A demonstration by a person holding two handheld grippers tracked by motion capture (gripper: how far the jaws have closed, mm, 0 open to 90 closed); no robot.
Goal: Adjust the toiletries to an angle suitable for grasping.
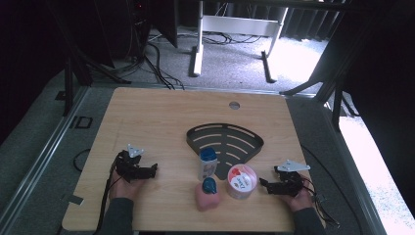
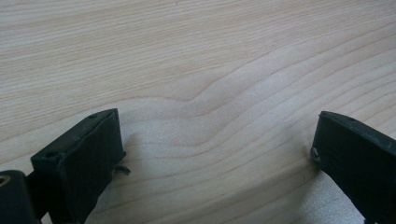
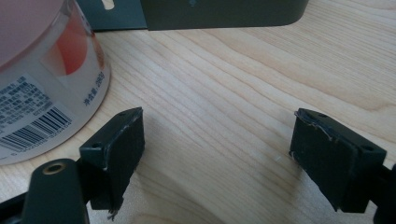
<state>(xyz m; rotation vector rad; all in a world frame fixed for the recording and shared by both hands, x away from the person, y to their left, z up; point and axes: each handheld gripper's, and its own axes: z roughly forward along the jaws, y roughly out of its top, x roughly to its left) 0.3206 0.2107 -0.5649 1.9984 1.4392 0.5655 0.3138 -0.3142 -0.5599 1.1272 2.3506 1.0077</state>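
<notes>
My left gripper [image 1: 152, 170] rests at the table's front left, held by a hand, its jaws pointing right. In the left gripper view the gripper [image 2: 219, 126] stands open over bare wood. My right gripper [image 1: 264, 185] lies at the front right, pointing left toward a round tub [image 1: 241, 181] with a pink and red lid. In the right gripper view that gripper [image 3: 218, 119] is open and holds nothing, with the tub [image 3: 42, 70] just beyond its left jaw. A white bottle [image 1: 207, 162] with a blue cap and a pink bottle [image 1: 207, 195] with a blue cap lie left of the tub.
A black fan-shaped slotted rack [image 1: 225, 139] lies flat at the table's middle, behind the bottles and the tub; its edge [image 3: 219, 11] runs along the top of the right gripper view. A round cable hole [image 1: 234, 105] sits near the far edge. Table legs and cables stand on the floor beyond.
</notes>
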